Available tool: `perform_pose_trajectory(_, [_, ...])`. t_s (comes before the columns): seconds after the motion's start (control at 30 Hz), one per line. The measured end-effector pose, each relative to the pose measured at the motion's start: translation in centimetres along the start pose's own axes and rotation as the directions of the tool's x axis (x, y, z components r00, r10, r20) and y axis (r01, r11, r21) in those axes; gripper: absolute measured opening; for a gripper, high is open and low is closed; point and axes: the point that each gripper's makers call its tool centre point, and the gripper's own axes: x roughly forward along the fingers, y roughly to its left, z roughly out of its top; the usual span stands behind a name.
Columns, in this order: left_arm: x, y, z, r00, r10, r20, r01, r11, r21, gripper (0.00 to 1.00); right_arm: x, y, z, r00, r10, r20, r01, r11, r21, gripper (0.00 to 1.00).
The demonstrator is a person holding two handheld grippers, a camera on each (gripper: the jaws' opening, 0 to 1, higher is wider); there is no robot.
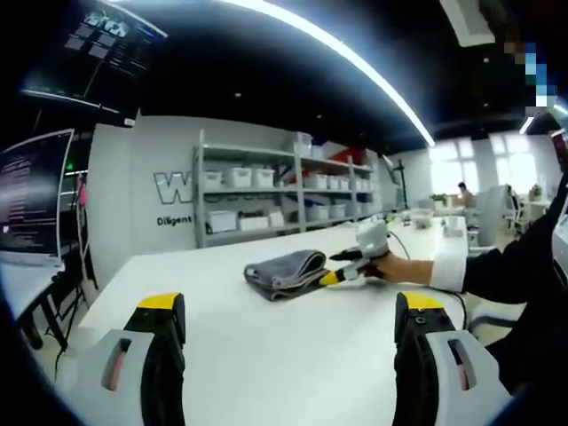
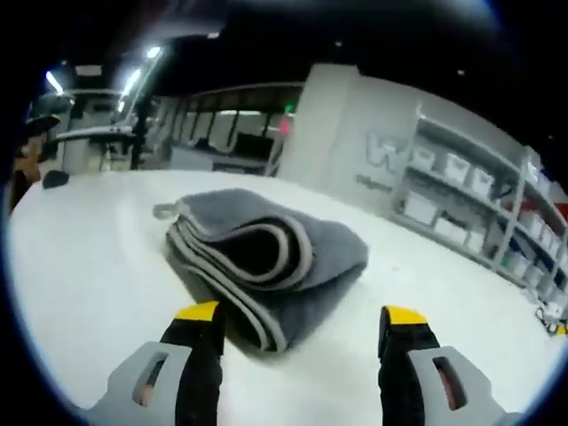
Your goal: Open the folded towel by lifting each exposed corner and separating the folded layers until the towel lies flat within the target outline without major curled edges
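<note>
Looking along the left gripper (image 1: 288, 311) we see both its yellow-tipped jaws standing wide apart over bare white desk (image 1: 266, 355), released and grasping nothing. Out ahead lies the grey towel (image 1: 286, 272), folded into a thick bundle, resting well in from the desk's edges, toward its far side in the left gripper view. Right beside it we catch the right gripper (image 1: 335, 266), held in a person's hand (image 1: 390, 266) with a white cuff and dark sleeve behind it; its yellow and black tips sit at the towel's near-right edge, though whether they touch the cloth we cannot tell from here. Switching to the right gripper view, we are close in: the right gripper (image 2: 300, 328) has its jaws spread, unclenched, one on either side of the towel's nearest corner, and nothing is pinched between them. The towel (image 2: 266, 257) fills the middle of the desk (image 2: 80, 266) before us, still folded, its pale-edged layers curling in stacked loops on the side facing us, with a small tab sticking out at its far-left corner. Beyond the desk we pick out white shelving (image 1: 284, 191) loaded with bins against a grey wall, a long ceiling light strip (image 1: 355, 62), and monitors (image 1: 35, 191) off the desk's left end.
</note>
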Motion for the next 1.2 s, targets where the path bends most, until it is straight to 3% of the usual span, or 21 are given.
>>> perform_pose_trajectory(0.13, [0.2, -0.1, -0.2, 1.0, 0.0, -0.007, 0.0, 1.0, 0.002, 0.96, 0.3, 0.2, -0.5, 1.0, -0.001, -0.022, 0.002, 1.0, 0.012, 0.61])
perform_pose_trajectory(0.3, [0.4, -0.5, -0.2, 1.0, -0.009, -0.007, 0.009, 1.0, 0.004, 0.96, 0.1, 0.7, -0.3, 1.0, 0.013, -0.01, -0.013, 0.999, 0.041, 0.46])
perform_pose_trajectory(0.43, [0.4, -0.5, -0.3, 1.0, -0.01, -0.008, 0.01, 1.0, 0.004, 0.96, 0.1, 1.3, -0.7, 0.999, 0.036, -0.013, -0.034, 0.99, 0.138, 0.43])
perform_pose_trajectory(1.0, [0.7, -0.5, -0.7, 1.0, -0.006, -0.016, 0.006, 1.0, -0.002, 0.95, 0.1, 2.7, -1.0, 0.999, 0.016, -0.033, -0.012, 0.993, 0.121, 0.26])
perform_pose_trajectory(1.1, [0.6, -0.5, -0.5, 1.0, -0.006, -0.009, 0.006, 1.0, -0.004, 0.95, 0.0, 3.2, -1.0, 0.999, 0.03, -0.028, -0.027, 0.993, 0.114, 0.16])
perform_pose_trajectory(1.2, [0.6, -0.5, -0.5, 1.0, -0.009, -0.009, 0.009, 1.0, -0.001, 0.95, -0.2, 3.2, -1.0, 0.999, 0.03, -0.033, -0.026, 0.993, 0.115, 0.11])
